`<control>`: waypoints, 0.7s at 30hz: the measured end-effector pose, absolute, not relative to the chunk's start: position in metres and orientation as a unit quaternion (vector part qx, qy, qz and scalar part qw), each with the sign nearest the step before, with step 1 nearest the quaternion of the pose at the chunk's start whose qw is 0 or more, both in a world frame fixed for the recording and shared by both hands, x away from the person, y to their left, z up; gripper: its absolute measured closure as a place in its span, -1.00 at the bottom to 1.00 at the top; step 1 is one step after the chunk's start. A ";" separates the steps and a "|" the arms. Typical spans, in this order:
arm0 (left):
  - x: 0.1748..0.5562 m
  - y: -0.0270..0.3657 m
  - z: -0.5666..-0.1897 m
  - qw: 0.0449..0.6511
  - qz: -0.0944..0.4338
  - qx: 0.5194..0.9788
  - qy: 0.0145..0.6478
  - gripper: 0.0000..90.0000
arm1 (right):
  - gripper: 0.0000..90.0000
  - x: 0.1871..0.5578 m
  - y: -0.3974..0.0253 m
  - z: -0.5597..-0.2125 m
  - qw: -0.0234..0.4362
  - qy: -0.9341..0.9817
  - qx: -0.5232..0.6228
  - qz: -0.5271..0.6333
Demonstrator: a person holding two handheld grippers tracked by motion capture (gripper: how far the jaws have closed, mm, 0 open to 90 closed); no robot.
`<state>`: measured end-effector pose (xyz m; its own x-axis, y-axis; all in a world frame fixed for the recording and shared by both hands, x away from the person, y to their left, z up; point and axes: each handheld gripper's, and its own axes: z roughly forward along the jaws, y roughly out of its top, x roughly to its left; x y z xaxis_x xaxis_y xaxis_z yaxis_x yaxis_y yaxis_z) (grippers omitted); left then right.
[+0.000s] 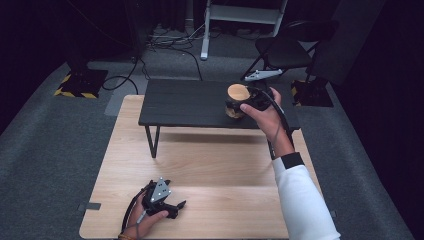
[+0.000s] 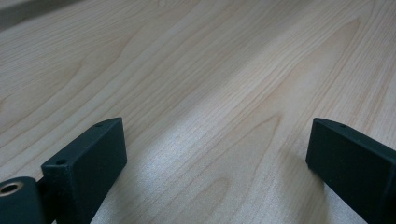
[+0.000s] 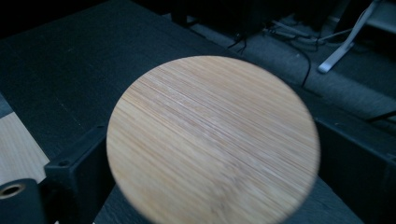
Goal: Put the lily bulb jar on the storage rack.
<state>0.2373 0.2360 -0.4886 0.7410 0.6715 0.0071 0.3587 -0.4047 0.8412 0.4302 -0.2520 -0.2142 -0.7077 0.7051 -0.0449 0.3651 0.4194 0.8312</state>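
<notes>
Left gripper (image 1: 176,205): nearest to us, resting low on the pale wooden table (image 1: 210,170) at its near edge. Its own view shows the jaws spread wide with bare wood grain between them, so it's released and empty.

Right gripper (image 1: 234,106): up over the small black raised table (image 1: 185,102), at its right end. Its jaws sit on either side of a round container with a light bamboo lid (image 3: 212,140), clenched on it as far as we can judge.

Where the container is: at the right end of the black table. Whether it's resting there or just lifted, we can't tell.

Doing it well: we'd keep the lid level, hold the body rather than the lid, and move slowly, since a round side can slip.

View differences: the right gripper view gives us the lid's grain close up. The high view gives us the container's spot on the table and a folding chair (image 1: 287,50) behind.
</notes>
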 end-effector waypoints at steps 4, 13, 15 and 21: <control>0.237 0.236 -0.489 0.446 0.175 0.819 0.314 -0.89 | -0.91 0.417 -0.260 -0.207 0.221 0.821 0.315 0.422; 0.237 0.236 -0.489 0.446 0.175 0.819 0.314 -0.89 | -0.91 0.391 -0.295 -0.208 0.223 0.811 0.287 0.459; 0.237 0.236 -0.489 0.446 0.175 0.819 0.315 -0.89 | -0.91 0.381 -0.301 -0.211 0.230 0.805 0.288 0.465; 0.237 0.236 -0.489 0.446 0.175 0.820 0.315 -0.89 | -0.91 0.341 -0.323 -0.232 0.259 0.798 0.283 0.464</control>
<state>0.2372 0.2359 -0.4885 0.7407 0.6718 0.0067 0.3593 -0.4046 0.8409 0.3415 -0.3232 -0.2317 -0.7051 0.6929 -0.1509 0.2124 0.4094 0.8873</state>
